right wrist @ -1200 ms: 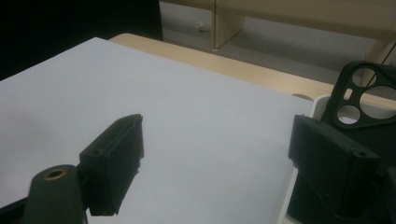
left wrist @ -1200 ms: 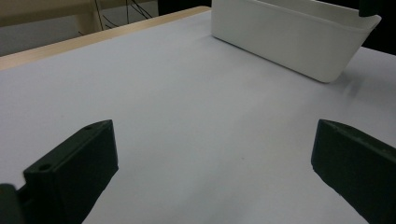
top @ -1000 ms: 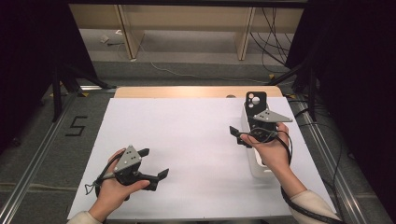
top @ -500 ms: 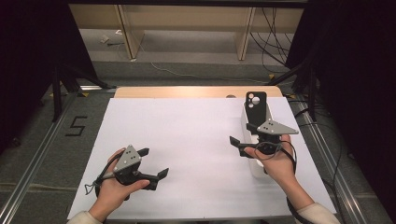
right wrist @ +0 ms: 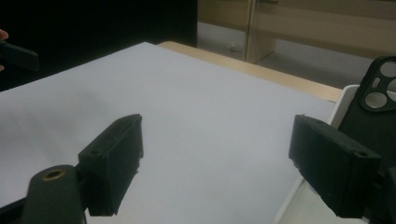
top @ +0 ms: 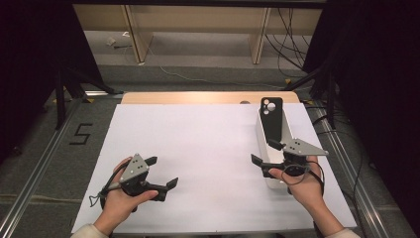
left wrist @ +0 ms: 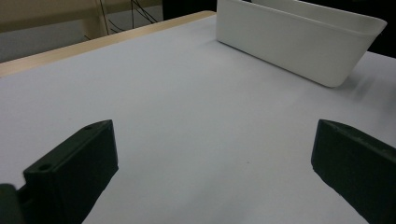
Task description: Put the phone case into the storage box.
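From above, the right claw [top: 267, 153] hangs open and empty over the near end of the bin [top: 263, 130], a phone case [top: 271, 119] leaning in its far end; the left claw [top: 161, 172] rests open on the tabletop [top: 208, 144], well apart. Left gripper view: jaws wide, bin [left wrist: 299, 46] ahead. Right gripper view: jaws apart, case [right wrist: 373, 112] to the right
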`<state>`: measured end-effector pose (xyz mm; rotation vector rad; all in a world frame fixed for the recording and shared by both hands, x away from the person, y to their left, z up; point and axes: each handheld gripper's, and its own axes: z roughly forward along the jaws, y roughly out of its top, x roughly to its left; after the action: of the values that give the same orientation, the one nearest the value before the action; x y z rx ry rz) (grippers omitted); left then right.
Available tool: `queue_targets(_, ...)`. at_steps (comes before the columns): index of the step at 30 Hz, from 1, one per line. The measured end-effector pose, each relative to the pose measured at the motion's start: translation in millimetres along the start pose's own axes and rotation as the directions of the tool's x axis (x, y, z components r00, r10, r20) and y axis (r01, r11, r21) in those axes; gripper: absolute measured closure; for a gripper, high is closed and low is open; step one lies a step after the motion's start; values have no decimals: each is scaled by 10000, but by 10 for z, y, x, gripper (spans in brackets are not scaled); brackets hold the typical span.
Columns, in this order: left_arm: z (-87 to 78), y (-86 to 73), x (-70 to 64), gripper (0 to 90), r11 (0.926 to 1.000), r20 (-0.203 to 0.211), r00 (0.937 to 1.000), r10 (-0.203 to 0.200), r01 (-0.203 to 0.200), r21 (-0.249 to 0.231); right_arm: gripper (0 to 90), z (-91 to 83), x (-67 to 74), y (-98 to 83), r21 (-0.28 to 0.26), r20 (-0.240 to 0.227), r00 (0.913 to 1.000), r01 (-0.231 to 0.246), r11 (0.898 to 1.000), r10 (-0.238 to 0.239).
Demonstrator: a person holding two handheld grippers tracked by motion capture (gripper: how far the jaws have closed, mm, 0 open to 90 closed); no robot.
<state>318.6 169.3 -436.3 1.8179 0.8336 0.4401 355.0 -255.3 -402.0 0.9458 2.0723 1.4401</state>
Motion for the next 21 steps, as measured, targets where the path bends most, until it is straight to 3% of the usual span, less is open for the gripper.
queue_targets(21,1,0,5,1,10000,-69,10000,21,-21,-23,189,-173,-5,-159,-27,55,9999,148,9999,-148)
